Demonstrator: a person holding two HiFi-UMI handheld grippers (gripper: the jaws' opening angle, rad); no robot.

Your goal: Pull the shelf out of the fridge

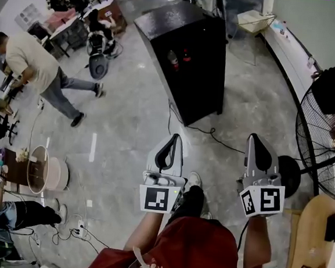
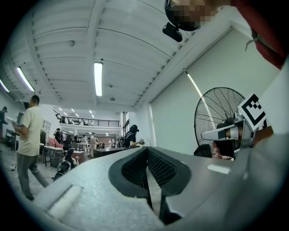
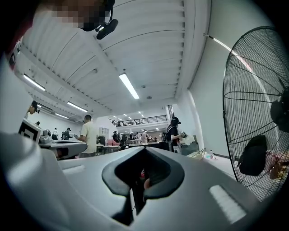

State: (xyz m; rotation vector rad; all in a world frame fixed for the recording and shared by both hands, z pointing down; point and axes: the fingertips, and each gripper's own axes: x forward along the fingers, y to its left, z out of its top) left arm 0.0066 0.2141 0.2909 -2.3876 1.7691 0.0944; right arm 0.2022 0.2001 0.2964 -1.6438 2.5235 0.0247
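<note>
The black fridge (image 1: 189,51) stands a few steps ahead on the grey floor, with two red-capped bottles (image 1: 173,60) showing through its front. I cannot make out a shelf inside it. My left gripper (image 1: 176,137) and my right gripper (image 1: 254,138) are held side by side at waist height, well short of the fridge, and touch nothing. The left gripper (image 2: 146,149) has its jaws together with nothing between them. On the right gripper (image 3: 143,149) the jaws are also shut and empty; a bit of a red bottle (image 3: 142,173) shows beyond them.
A large standing fan (image 1: 331,127) is close on the right, beside a wooden tabletop (image 1: 316,231). A black cable (image 1: 214,134) runs over the floor from the fridge. A person (image 1: 36,66) walks at the far left, near desks and round stools (image 1: 47,172).
</note>
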